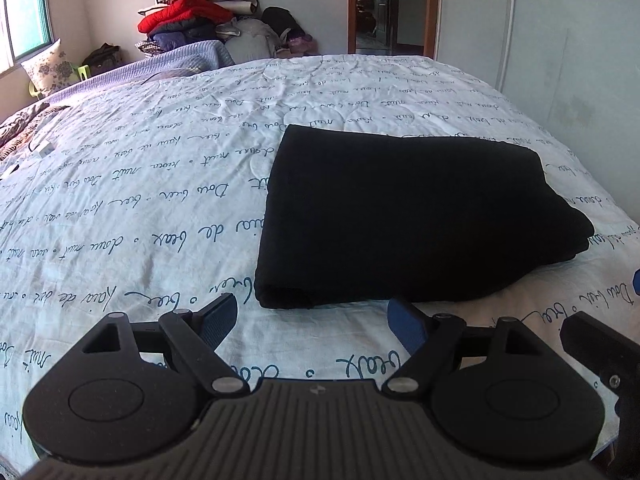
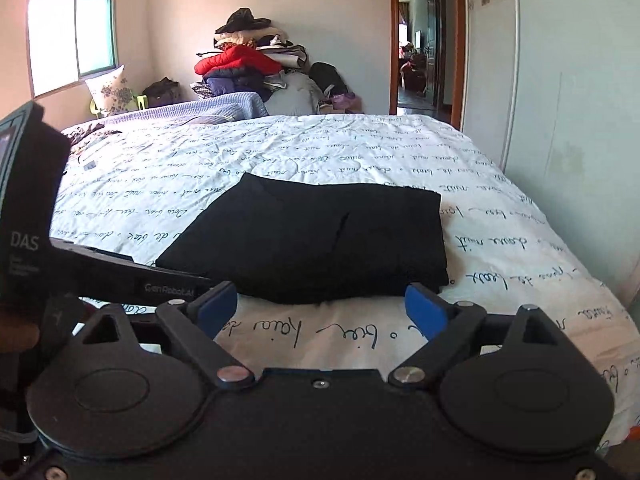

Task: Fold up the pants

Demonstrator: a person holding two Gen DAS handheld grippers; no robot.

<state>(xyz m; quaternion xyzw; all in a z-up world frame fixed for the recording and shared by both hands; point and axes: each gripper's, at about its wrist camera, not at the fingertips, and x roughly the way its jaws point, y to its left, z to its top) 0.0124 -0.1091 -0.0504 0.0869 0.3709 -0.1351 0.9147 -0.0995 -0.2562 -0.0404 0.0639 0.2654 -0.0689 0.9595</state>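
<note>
The black fabric pants lie folded into a compact, roughly rectangular bundle on the bed's white quilted cover printed with dark blue cursive script, toward the near side of the bed and just ahead of both tongs. The cloth is matte and very dark, so little surface detail shows; from the right wrist view the pants show a faint crease running down the top layer and a small notch at the far edge. The near edge is thick and rounded, with stacked layers visible at the near left corner in the left wrist view, and the far right corner sags slightly lower than the rest. The top surface lies mostly flat and smooth. The left tongs stand wide apart, their blue-padded fingers empty, hovering just short of the bundle's near edge without touching it. The right tongs are likewise spread wide and hold nothing, with the bundle's near edge lying between and just beyond the blue pads. Part of the left device's black body shows at the left of the right wrist view. Against the far wall a tall pile of mixed clothes topped with a red padded jacket rises behind the bed.
</note>
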